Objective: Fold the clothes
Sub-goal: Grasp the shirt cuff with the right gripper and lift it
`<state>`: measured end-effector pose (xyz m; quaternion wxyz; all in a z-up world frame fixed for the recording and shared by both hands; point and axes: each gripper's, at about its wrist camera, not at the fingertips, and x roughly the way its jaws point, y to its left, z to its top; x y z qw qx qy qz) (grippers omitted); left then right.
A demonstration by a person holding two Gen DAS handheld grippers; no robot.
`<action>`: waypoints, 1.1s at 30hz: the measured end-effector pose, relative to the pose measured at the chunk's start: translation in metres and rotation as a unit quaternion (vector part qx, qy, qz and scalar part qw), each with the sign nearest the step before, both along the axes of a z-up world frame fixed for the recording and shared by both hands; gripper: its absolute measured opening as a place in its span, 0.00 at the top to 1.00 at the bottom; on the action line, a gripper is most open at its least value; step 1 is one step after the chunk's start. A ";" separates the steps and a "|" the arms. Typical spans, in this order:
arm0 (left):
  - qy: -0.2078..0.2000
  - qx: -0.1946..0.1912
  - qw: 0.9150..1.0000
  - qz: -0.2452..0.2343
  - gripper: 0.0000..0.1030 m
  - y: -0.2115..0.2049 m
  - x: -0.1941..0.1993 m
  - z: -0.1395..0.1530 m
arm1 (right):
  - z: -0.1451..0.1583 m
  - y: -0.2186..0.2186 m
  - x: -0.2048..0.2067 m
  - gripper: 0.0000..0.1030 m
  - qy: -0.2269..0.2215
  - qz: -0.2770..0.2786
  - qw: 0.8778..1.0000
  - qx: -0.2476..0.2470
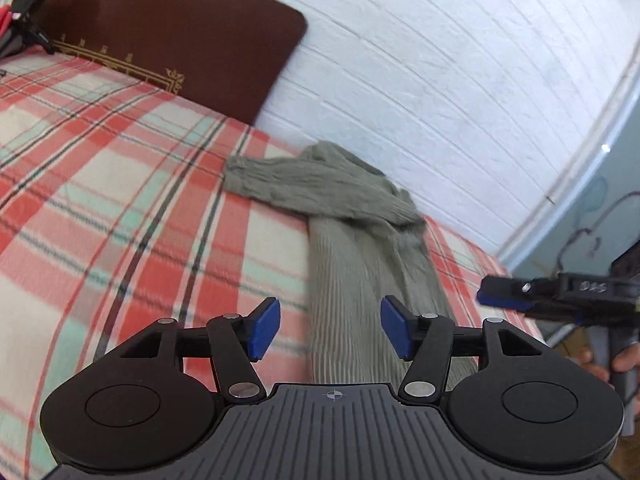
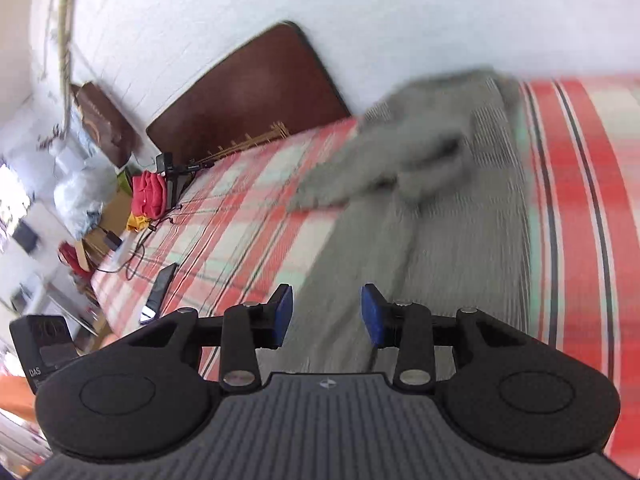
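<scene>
A grey-green ribbed knit garment [image 1: 352, 216] lies on the red, cream and mint plaid bedspread [image 1: 120, 184], its sleeve folded across to the left near the white wall. My left gripper [image 1: 330, 330] hovers above the garment's near part, blue pads apart, nothing between them. The right gripper [image 1: 508, 292] shows at the right edge of the left wrist view, side-on. In the right wrist view the same garment [image 2: 432, 200] is blurred; my right gripper [image 2: 326, 316] stands open over it with nothing between its pads.
A dark brown headboard [image 1: 172, 36] leans on the white brick wall [image 1: 440, 60]. At the bed's far end lie a phone [image 2: 158, 294], cables, red and yellow clothes [image 2: 148, 196] and a small black stand. A hand [image 1: 624, 360] holds the right gripper's handle.
</scene>
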<state>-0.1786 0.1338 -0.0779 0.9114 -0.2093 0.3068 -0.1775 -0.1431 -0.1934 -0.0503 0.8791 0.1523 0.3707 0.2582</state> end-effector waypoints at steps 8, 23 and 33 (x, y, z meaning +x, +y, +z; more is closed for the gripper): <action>0.019 -0.024 0.999 -0.025 0.24 -0.035 0.036 -0.019 | 0.000 0.087 0.097 0.43 -0.058 0.096 0.985 -0.131; 0.023 0.012 0.997 -0.077 0.22 -0.054 0.037 -0.066 | -0.074 0.208 0.180 0.34 -0.086 0.222 0.912 -0.334; 0.047 -0.046 0.996 -0.060 0.22 -0.033 0.045 -0.051 | -0.026 0.162 0.194 0.93 -0.072 0.146 0.963 -0.216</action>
